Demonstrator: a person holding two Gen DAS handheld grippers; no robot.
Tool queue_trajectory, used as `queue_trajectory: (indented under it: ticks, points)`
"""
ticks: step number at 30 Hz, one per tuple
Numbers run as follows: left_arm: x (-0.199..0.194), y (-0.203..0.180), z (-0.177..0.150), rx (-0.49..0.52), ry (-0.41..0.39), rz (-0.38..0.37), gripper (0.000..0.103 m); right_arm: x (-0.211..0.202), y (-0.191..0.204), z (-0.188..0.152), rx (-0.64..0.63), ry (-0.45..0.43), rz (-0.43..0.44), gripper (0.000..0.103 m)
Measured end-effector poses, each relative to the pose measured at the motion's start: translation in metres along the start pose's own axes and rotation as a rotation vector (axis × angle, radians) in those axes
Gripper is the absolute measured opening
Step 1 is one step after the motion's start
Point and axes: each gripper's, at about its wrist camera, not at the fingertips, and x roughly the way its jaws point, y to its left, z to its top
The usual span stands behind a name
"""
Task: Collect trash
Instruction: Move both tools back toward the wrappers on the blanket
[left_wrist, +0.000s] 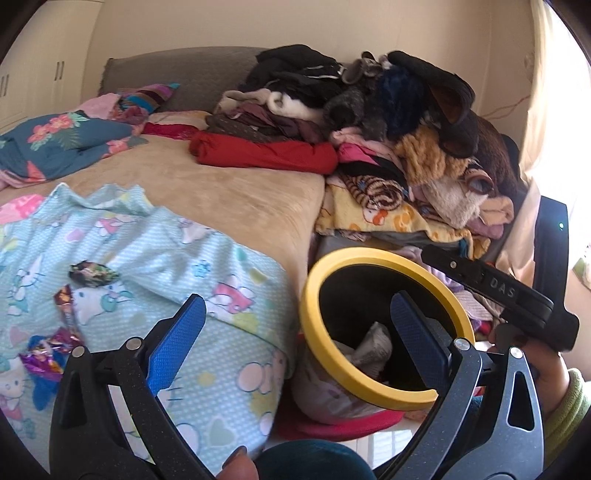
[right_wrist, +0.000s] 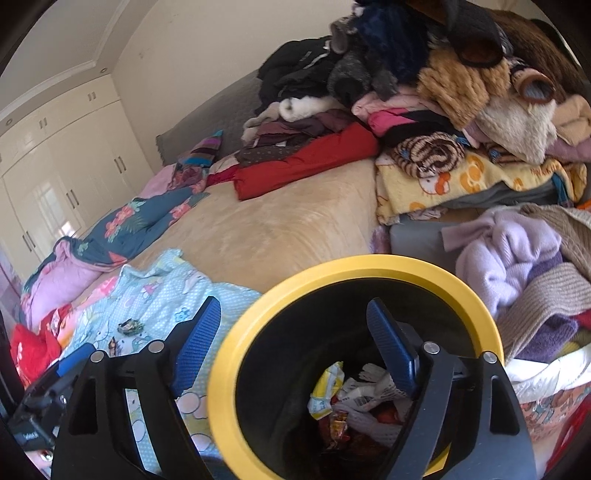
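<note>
A black trash bin with a yellow rim (left_wrist: 369, 254) (right_wrist: 369, 266) stands beside the bed; crumpled wrappers and paper (right_wrist: 351, 395) lie inside. My left gripper (left_wrist: 299, 306) is open and empty, spanning the bed edge and the bin's rim. My right gripper (right_wrist: 295, 310) is open and empty above the bin's mouth. On the light blue Hello Kitty sheet (left_wrist: 166, 243) lie candy wrappers: a dark crumpled one (left_wrist: 92, 273) (right_wrist: 130, 326), a red-gold one (left_wrist: 64, 299) and purple foil ones (left_wrist: 40, 356). The right gripper's body (left_wrist: 491, 284) shows in the left wrist view.
A tall pile of clothes and blankets (left_wrist: 388, 129) (right_wrist: 443, 110) covers the bed's right side. A beige bedspread (left_wrist: 229, 192) lies in the middle. A floral blue quilt (left_wrist: 55, 140) is at the left. White wardrobes (right_wrist: 55, 166) line the far wall.
</note>
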Motion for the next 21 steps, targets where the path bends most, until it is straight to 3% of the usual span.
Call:
queue_trajectory:
  ticks: [21]
  points:
    - [-0.050, 0.086, 0.005, -0.107, -0.083, 0.153, 0.092, 0.008, 0.098, -0.018, -0.145, 0.038, 0.112, 0.085]
